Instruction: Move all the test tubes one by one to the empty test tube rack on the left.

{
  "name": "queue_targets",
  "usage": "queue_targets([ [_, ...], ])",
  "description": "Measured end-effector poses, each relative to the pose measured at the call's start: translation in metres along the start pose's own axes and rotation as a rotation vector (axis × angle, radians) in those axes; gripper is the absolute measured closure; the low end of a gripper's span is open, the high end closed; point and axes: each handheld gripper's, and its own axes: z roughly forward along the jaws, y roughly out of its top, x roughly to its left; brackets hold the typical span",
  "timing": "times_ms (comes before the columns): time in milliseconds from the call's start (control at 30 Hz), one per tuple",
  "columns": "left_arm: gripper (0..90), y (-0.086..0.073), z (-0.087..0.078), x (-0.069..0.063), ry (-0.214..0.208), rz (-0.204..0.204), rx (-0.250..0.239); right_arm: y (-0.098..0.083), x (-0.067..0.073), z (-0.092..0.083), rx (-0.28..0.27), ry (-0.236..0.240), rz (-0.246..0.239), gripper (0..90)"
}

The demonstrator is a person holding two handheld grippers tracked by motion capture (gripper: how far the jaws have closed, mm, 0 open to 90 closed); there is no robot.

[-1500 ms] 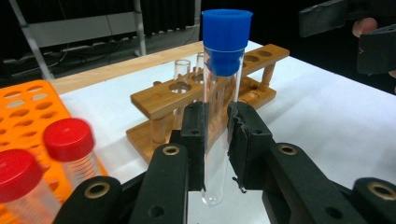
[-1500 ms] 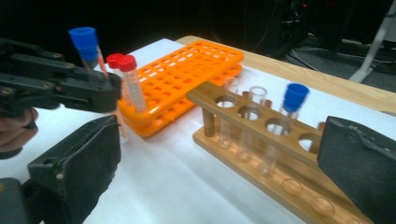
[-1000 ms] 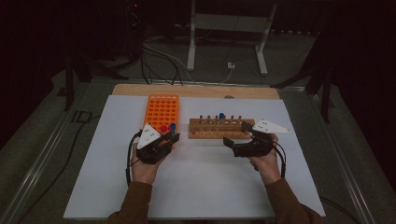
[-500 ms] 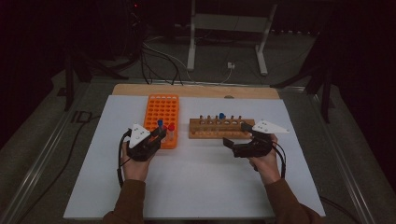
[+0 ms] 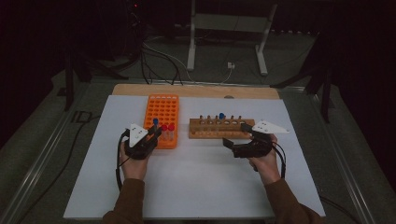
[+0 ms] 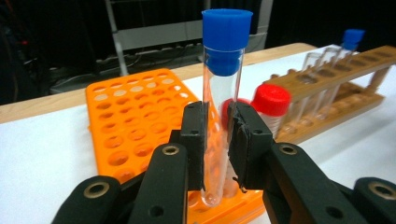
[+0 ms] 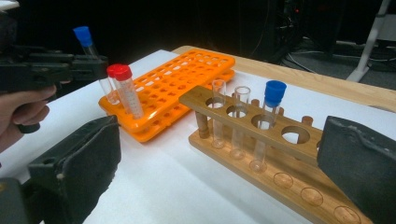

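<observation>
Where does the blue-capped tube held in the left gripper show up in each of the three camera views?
High view: the held blue-capped tube sits left of centre, over the near end of the orange rack.
Left gripper view: centre, upright between the black jaws.
Right gripper view: far upper left, above the other gripper.
Shared landmark: the orange rack, with two red-capped tubes beside the held tube.

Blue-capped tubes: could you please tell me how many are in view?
2: one blue-capped tube clamped in the left tool over the orange rack; another standing in the wooden rack.
</observation>
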Motion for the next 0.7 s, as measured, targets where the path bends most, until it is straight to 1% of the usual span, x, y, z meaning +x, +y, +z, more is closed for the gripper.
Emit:
queue_targets([
  [100, 76.8, -0.002, 0.004, 0.002, 0.014, -0.004, 0.005, 0.0, 0.0, 0.0, -0.002, 0.002, 0.001, 0.2],
  [200, 76.8, -0.005, 0.008, 0.004, 0.019, -0.01, 0.014, 0.0, 0.001, 0.0, -0.002, 0.005, 0.0, 0.2],
  [333, 76.8, -0.011, 0.013, 0.006, 0.015, -0.027, 0.029, 0.0, 0.0, 0.0, -0.002, 0.006, 0.003, 0.2],
  [433, 76.8, -0.014, 0.015, 0.006, 0.012, -0.025, 0.053, 0.0, 0.0, -0.001, -0.001, 0.006, 0.003, 0.2],
  [600, 76.9, -0.019, 0.022, 0.004, 0.015, -0.004, 0.119, -0.001, 0.001, 0.001, 0.003, 0.009, 0.0, 0.2],
  [633, 77.0, -0.02, 0.022, 0.004, 0.013, -0.009, 0.127, -0.001, 0.001, 0.001, 0.006, 0.01, 0.001, 0.2],
  [700, 77.2, -0.021, 0.023, 0.004, 0.012, -0.003, 0.139, -0.002, 0.0, 0.002, 0.009, 0.01, 0.002, 0.2],
])
